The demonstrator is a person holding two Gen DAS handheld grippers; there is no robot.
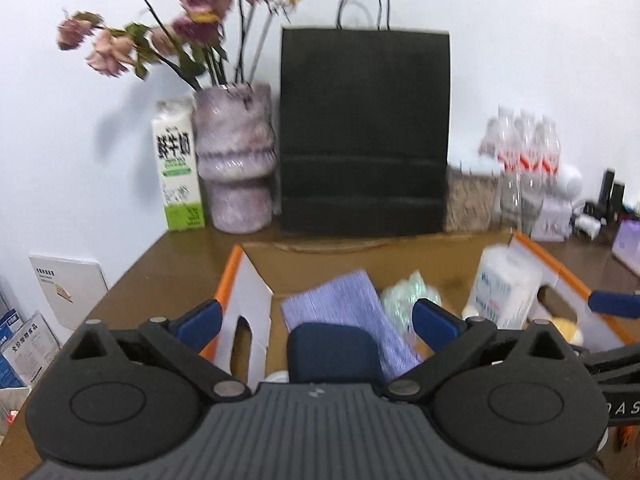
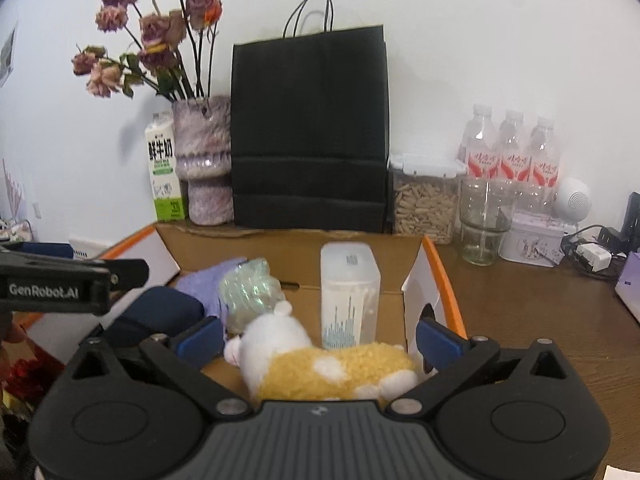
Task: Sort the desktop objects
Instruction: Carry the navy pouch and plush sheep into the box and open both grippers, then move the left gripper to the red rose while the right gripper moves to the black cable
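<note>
Both hand-held grippers, left and right, gape empty over the orange-edged cardboard box holding a yellow-and-white plush toy.

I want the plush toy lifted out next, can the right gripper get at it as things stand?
Probably yes: the right gripper is open, and the plush toy lies between its fingers in the cardboard box, nothing covering it.

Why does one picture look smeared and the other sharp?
Left wrist view: motion blur smears the flowers, water bottles and black bag. Right wrist view: mostly crisp, the bottle labels readable; only the plush toy up close looks soft. Both views: fisheye bending, dark corners.
</note>
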